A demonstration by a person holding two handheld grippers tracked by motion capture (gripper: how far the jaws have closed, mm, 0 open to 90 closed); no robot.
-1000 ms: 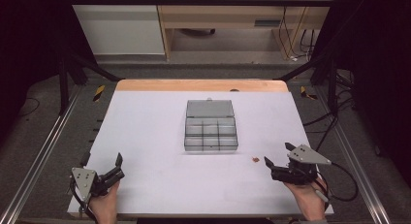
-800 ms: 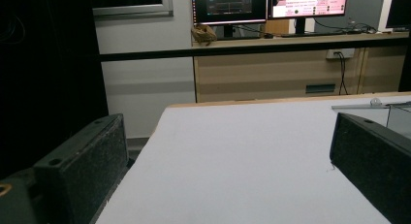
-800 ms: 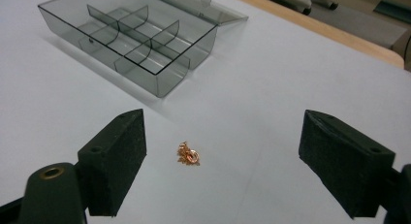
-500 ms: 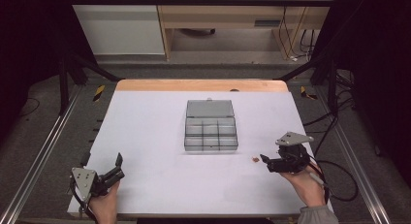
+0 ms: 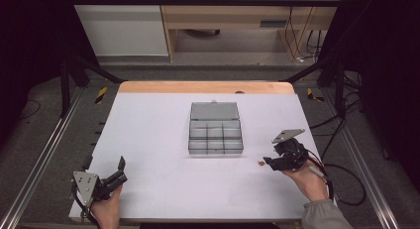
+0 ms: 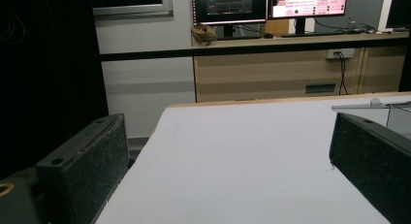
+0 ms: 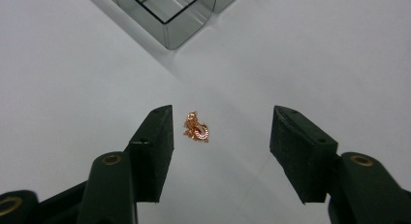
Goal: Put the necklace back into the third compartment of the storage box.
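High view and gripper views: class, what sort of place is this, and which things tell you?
Probably a lab or workshop test bench: a white table framed by metal rails, monitors on a desk behind, and loose cables on the floor.

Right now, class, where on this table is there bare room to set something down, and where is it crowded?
Bare: the wide white stretch between the left gripper and the clear box, and the strip between the box and the table's far wooden edge. Crowded: right of the box, where the right gripper, jaws closing, straddles a small copper trinket.
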